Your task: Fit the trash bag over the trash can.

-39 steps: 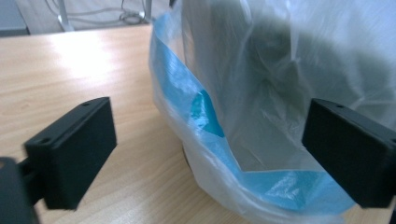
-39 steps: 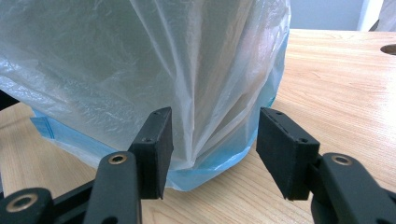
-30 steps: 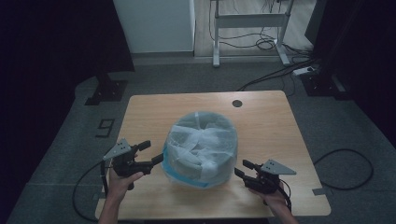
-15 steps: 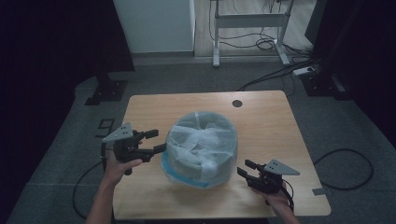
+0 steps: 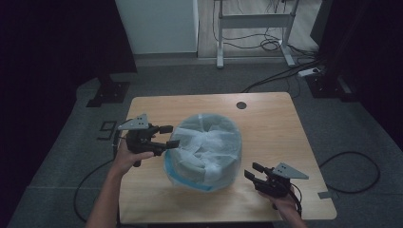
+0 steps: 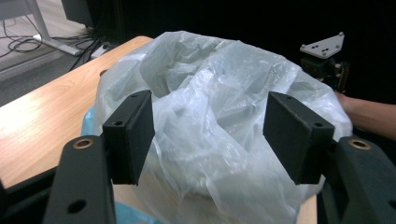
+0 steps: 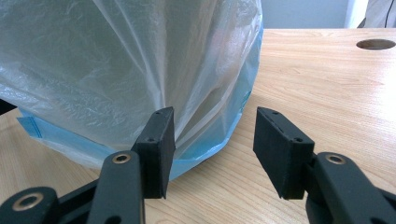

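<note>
A big bundle wrapped in clear crumpled plastic film [image 5: 206, 147] stands mid-table on a blue base [image 5: 190, 183]. My left gripper [image 5: 172, 135] hovers at the bundle's left side and points at it. In the left gripper view the film [image 6: 210, 79] bulges just beyond the left gripper [image 6: 212, 135]. Its jaws have just been closing and stand apart, pressing on nothing. My right gripper [image 5: 251, 170] rests low at the bundle's front right. In the right gripper view the right gripper [image 7: 212, 149] is open, one jaw beside the blue base [image 7: 70, 142], bare wood between the jaws.
The wooden table [image 5: 271, 123] has a round cable hole [image 5: 241, 105] at its far side. Dark floor with cables and a desk frame [image 5: 252, 21] lies beyond. In the left gripper view the other gripper's grey plate [image 6: 324, 45] shows behind the bundle.
My left gripper has risen and moved away from the table's front edge along the bundle's left side, with its jaws narrower. The right gripper has stayed put.
</note>
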Tool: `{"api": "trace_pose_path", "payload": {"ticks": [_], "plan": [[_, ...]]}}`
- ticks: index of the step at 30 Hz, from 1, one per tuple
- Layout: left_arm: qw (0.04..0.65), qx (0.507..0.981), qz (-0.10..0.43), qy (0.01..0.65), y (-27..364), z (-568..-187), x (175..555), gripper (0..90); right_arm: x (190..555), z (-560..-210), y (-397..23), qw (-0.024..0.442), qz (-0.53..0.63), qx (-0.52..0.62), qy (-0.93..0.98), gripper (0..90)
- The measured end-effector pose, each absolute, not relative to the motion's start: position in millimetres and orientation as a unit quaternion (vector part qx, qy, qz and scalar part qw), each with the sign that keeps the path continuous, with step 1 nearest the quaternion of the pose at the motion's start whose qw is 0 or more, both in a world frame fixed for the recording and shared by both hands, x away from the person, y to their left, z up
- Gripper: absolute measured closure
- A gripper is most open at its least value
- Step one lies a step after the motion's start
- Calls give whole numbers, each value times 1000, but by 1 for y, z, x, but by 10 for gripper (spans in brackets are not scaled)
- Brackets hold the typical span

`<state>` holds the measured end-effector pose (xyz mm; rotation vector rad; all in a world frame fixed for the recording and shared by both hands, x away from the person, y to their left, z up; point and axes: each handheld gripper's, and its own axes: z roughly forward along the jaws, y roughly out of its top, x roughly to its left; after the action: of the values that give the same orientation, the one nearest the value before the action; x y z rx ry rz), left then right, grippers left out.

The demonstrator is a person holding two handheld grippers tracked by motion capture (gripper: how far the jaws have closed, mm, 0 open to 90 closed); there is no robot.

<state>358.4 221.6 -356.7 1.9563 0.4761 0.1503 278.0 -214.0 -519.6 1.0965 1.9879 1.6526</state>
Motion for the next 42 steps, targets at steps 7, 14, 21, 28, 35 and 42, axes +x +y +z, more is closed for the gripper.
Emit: {"api": "trace_pose_path", "payload": {"ticks": [7,14,21,28,35,42], "plan": [[498,847,42,181,203,-351,372,379,279,-521,-215,165,579,388,698,476],[475,867,18,153,181,-346,381,396,279,-521,-216,165,579,391,696,477],[479,865,4,148,179,-347,385,396,278,-522,-218,165,579,392,696,476],[479,865,3,148,177,-342,390,396,279,-523,-217,164,578,392,697,479],[448,885,-8,130,151,-337,398,433,279,-523,-217,166,577,394,695,478],[423,898,-15,120,128,-337,406,464,278,-522,-218,168,579,394,693,479]]}}
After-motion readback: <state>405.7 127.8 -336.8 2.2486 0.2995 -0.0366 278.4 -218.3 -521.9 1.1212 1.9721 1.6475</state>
